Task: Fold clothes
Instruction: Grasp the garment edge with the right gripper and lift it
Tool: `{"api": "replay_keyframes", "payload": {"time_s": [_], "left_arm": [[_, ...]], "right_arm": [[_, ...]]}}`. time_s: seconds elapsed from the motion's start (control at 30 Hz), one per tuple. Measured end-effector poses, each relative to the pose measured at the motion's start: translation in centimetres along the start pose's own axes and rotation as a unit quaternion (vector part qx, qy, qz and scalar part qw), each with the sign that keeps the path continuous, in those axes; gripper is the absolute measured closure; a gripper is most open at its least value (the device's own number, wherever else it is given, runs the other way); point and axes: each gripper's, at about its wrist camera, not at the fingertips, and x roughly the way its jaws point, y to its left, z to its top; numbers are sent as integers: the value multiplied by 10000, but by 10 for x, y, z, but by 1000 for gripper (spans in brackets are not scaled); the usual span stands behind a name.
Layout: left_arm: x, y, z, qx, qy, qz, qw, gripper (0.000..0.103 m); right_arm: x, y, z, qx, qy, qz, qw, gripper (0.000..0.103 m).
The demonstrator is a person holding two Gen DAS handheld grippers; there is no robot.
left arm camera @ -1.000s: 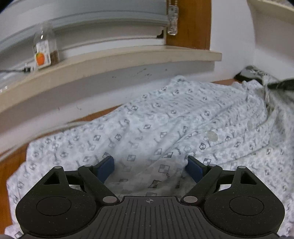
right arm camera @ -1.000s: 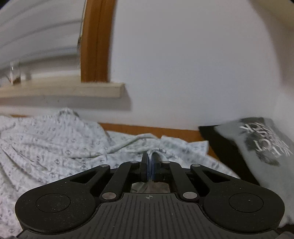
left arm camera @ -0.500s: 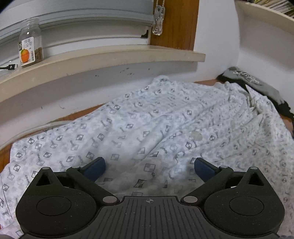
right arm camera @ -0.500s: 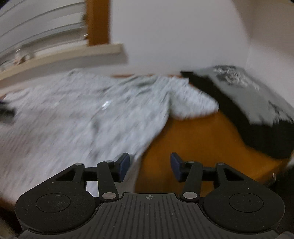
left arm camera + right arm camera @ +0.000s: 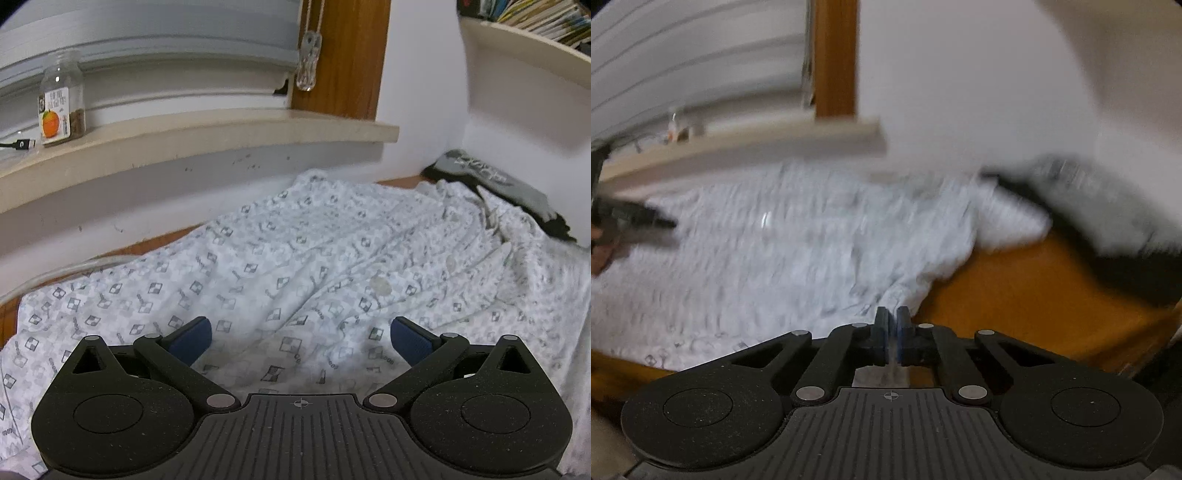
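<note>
Left to right across the wooden table (image 5: 1015, 295):

Left gripper (image 5: 301, 338) – jaws spread wide, nothing between them; blue pads low over the near part of the shirt (image 5: 295, 266), whether touching it I cannot tell.

Shirt – white, printed with small grey squares, buttons (image 5: 380, 285) showing along a placket. It lies spread and rumpled over most of the table, under the windowsill (image 5: 192, 136), its far-right end running up against a dark folded garment (image 5: 491, 181) in the corner.

Right gripper (image 5: 892, 325) – jaws drawn together with a sliver of pale cloth showing between the pads, at the shirt's right-hand edge (image 5: 905, 295) where bare wood begins. View is motion-blurred, so the bite is a judgement: pinching the hem, most likely.

Handling, judged: thin woven cotton, light, limp, no stiffness of its own; it will sag and drag, not hold a line. Not fragile, not slick; it bunches easily. Best holds are hems, seams, the placket or collar, where layers double up. Mid-panel pinches would only raise a tent.
</note>
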Motion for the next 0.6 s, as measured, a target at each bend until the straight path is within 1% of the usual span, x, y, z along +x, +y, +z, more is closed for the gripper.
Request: {"api": "replay_keyframes", "payload": {"time_s": [0.07, 0.1, 0.3, 0.37, 0.4, 0.43, 0.47, 0.5, 0.53, 0.6], "left_arm": [[1, -1, 0, 20, 30, 11, 10000, 0], [1, -1, 1, 26, 43, 4, 10000, 0], [3, -2, 0, 66, 128, 21, 9999, 0], [4, -3, 0, 95, 151, 30, 9998, 0], [4, -3, 0, 104, 156, 34, 9998, 0], [5, -3, 0, 104, 163, 31, 9998, 0], [5, -2, 0, 103, 171, 29, 9998, 0], [5, -2, 0, 96, 186, 29, 9998, 0], [5, -2, 0, 88, 193, 27, 9998, 0], [5, -1, 0, 73, 199, 21, 9998, 0]], "right_arm": [[-8, 8, 33, -426, -291, -182, 9985, 99], [-3, 14, 44, -553, -333, -213, 9977, 99], [57, 51, 96, -1096, -319, -241, 9932, 97], [80, 53, 89, -1053, -14, -271, 9941, 93], [87, 50, 81, -963, 160, -258, 9949, 86], [87, 45, 70, -835, 251, -251, 9959, 77], [84, 41, 58, -701, 307, -253, 9967, 73], [78, 34, 49, -543, 338, -241, 9977, 62], [70, 28, 39, -375, 357, -224, 9984, 56], [54, 15, 21, -92, 407, -151, 9990, 52]]}}
